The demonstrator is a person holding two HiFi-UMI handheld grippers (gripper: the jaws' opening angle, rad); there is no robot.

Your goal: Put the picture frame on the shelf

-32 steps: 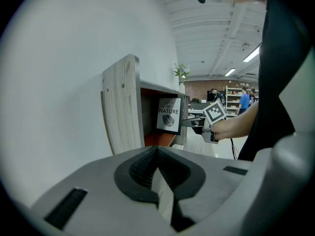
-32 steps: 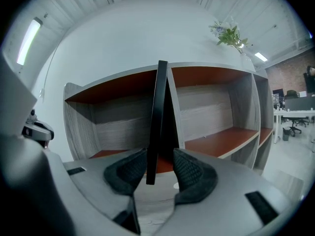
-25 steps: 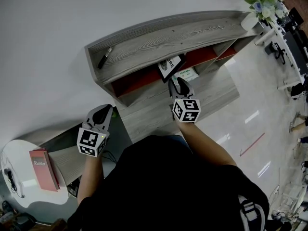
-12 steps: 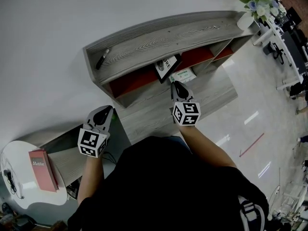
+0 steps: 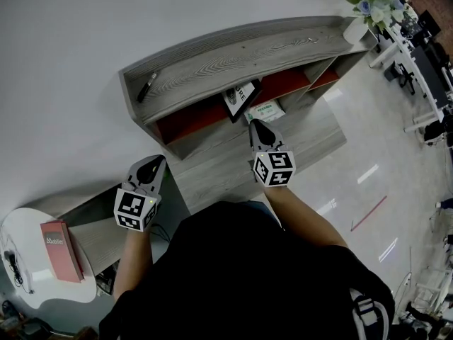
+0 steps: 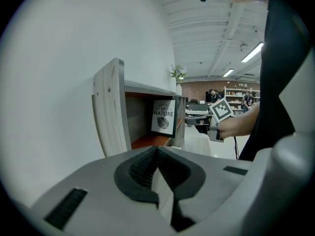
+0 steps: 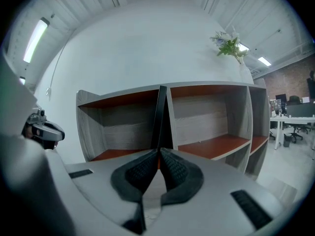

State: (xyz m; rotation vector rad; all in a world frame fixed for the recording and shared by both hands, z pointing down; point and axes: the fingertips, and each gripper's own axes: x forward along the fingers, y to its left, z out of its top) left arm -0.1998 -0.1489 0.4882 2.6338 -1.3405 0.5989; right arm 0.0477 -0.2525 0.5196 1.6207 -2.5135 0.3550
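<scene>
Picture frame (image 5: 239, 99) stood upright in the left compartment of the shelf (image 5: 233, 59), beside the divider, print facing out. Right gripper (image 5: 260, 129) sat just in front of it; its jaws had just been closing and met on nothing. Left gripper (image 5: 150, 167) hung off the shelf's left end, jaws together, empty. Judged: placement done, frame released. Next move: draw the right gripper straight back, clear of the frame.

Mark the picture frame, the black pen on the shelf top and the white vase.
picture frame (image 5: 238, 98), head view, white printed face
black pen (image 5: 146, 87), head view, middle of barrel
white vase (image 5: 353, 30), head view, its side
</scene>
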